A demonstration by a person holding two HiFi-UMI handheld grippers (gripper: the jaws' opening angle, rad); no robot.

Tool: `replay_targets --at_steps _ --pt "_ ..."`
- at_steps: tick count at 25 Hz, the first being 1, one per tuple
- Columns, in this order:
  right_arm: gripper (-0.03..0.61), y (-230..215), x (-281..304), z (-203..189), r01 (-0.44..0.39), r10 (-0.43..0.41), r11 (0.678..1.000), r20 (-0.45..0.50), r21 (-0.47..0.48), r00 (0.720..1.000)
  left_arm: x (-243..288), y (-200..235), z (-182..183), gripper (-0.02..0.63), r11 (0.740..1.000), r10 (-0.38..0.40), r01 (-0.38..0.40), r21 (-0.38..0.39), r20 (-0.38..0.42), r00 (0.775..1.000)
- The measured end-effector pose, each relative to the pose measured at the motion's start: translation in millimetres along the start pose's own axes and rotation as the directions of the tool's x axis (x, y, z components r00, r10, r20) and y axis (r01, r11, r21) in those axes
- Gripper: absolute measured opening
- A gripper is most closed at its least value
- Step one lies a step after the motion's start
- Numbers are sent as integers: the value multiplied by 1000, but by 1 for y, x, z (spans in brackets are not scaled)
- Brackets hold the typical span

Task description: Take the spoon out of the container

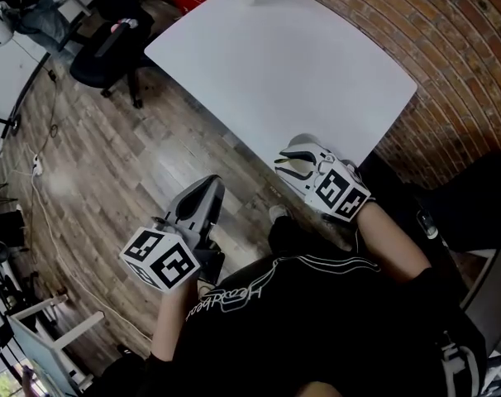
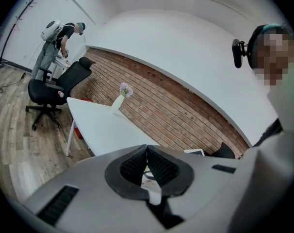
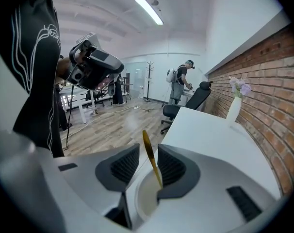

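Spoon (image 3: 152,159): thin, gold-coloured, between the jaws of the right hand-held gripper (image 3: 148,152).
Seen edge-on, it slants against one pad, with a clear gap to the other. The jaws stand apart and do not clamp it. Its lower end dips into a cream hollow. The gripper is at the surface's (image 3: 210,135) near corner. The left hand-held gripper (image 2: 147,149) is closed.

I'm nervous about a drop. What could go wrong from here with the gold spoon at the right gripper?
The spoon stands tilted between the right gripper's jaws with a gap beside it, not pinched. If the gripper lifts now, the spoon may slip out. The head view shows that gripper at the edge of the table, so a dropped spoon would likely hit the wood floor.
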State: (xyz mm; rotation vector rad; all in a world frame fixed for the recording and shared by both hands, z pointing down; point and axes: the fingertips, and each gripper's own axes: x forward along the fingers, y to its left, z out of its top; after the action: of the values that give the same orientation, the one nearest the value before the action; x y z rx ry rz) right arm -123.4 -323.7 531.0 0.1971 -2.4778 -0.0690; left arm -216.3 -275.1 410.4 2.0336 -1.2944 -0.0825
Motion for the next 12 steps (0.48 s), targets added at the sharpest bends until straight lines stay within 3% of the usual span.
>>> replay_targets --at_steps 4,12 --pt "29 -4 -3 2 48 -47 999 12 -25 999 -4 2 -5 5 1000 14 -14 -7 -5 1000" --pt "9 -5 -5 8 80 -80 997 41 -6 996 -12 4 -6 5 1000 19 -19 -4 2 1000"
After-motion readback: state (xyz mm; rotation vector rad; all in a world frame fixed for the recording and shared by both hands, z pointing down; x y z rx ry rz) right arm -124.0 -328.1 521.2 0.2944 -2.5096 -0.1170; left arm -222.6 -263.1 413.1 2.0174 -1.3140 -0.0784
